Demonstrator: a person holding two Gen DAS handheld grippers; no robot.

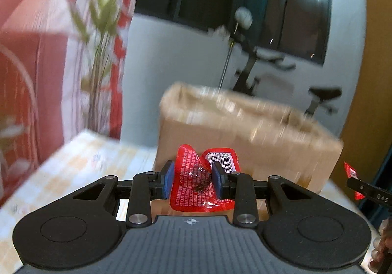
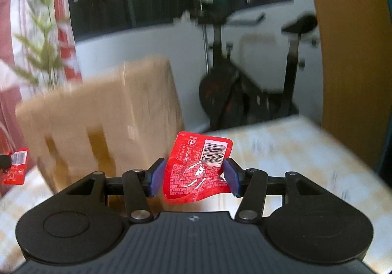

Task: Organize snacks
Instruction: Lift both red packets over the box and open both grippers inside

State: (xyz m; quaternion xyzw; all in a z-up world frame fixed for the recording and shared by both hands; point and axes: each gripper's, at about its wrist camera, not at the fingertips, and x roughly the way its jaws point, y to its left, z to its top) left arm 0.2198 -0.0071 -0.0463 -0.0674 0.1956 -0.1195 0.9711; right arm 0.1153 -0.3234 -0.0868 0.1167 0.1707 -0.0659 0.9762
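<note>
My left gripper [image 1: 193, 179] is shut on a red snack packet [image 1: 188, 190] with a barcode, held above the table in front of a brown cardboard box [image 1: 245, 131]. My right gripper [image 2: 193, 177] is shut on another red snack packet [image 2: 196, 176] with a barcode, to the right of the same box [image 2: 98, 122]. The right gripper with its packet shows at the far right edge of the left wrist view [image 1: 352, 178]. The left packet shows at the left edge of the right wrist view [image 2: 16, 168]. Both views are motion-blurred.
The table [image 2: 294, 151] has a pale yellow checked cloth. A green plant [image 1: 100, 36] and red-and-white curtain stand at the back left. An exercise bike [image 2: 245, 92] stands behind the table by a white wall and dark window. A wooden panel [image 2: 348, 41] is at the right.
</note>
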